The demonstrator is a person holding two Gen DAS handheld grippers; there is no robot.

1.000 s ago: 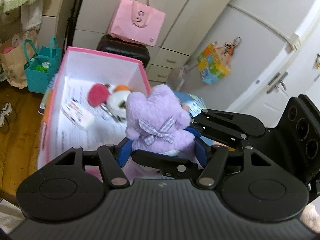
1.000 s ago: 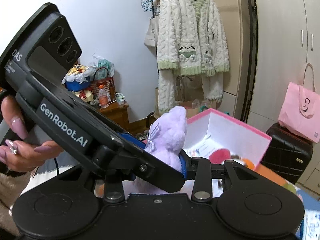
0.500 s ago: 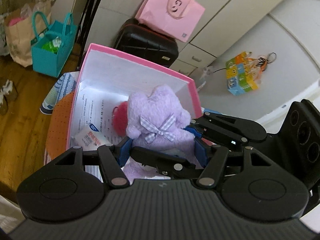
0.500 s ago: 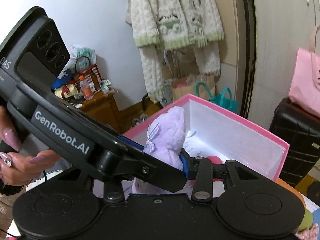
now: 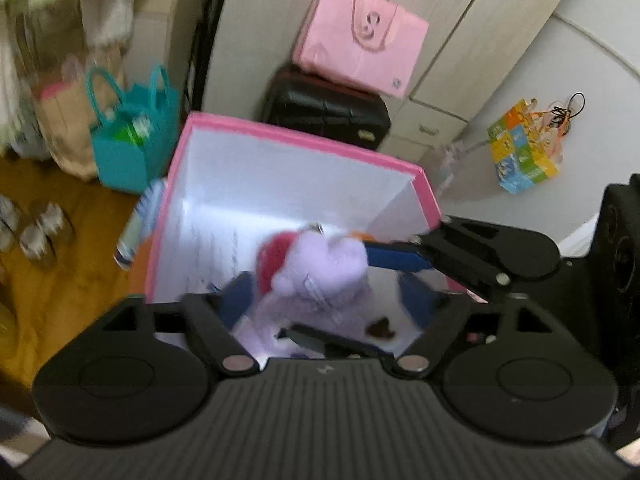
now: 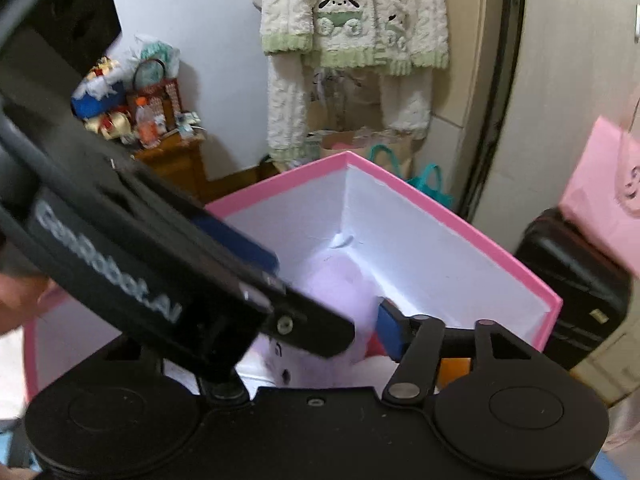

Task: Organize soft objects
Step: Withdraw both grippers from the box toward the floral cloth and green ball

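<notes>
Both grippers have carried the purple plush [image 5: 320, 276] down into the pink box [image 5: 304, 140]; left gripper [image 5: 328, 300] and right gripper [image 6: 320, 320] have just been opening, pads now clear. I'd withdraw straight up, avoiding snagging fur.

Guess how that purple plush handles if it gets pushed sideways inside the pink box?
The purple plush is fuzzy and rounded, so it probably squashes rather than slides cleanly. It looks light for its bulk. Crowded against the red toy in the pink box, it would likely nudge that along.

Both wrist views over pink box [image 5: 304, 148]
</notes>
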